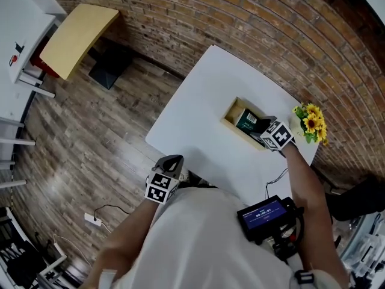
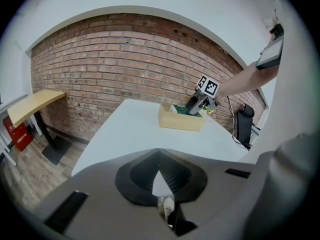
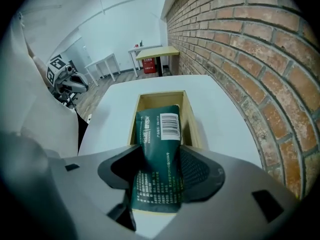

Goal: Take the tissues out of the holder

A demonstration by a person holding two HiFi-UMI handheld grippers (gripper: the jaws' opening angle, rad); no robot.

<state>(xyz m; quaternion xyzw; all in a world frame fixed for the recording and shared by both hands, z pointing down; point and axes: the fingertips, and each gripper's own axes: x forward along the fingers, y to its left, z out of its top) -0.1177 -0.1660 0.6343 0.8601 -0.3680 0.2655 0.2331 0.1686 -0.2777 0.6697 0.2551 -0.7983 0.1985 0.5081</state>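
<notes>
Pinched between the two pads of the right gripper (image 3: 159, 149), a dark green tissue pack (image 3: 160, 129) is seen with its barcoded end stretching ahead of the jaws and its printed end reaching back toward the camera. Both pads are pressed against the pack's long sides, and a slight narrowing of the wrapper is noticed where they meet it. The pack is still lodged in the wooden holder (image 3: 187, 109): the far end is framed by the box's walls just beyond the fingertips, and a strip of wood is visible beneath the near end. Only this one pack can be made out; whether more lie under it cannot be told. The grasp is therefore judged to be made, while the lift clear of the rim and the setting down on the white table (image 1: 204, 101) are judged to be left. Yellow flowers (image 1: 310, 122) are found just right of the claw, with a brick wall (image 3: 250, 59) past them. Well away at the table's near edge, the left gripper (image 2: 159, 171) is held with jaws pressed together on nothing.
</notes>
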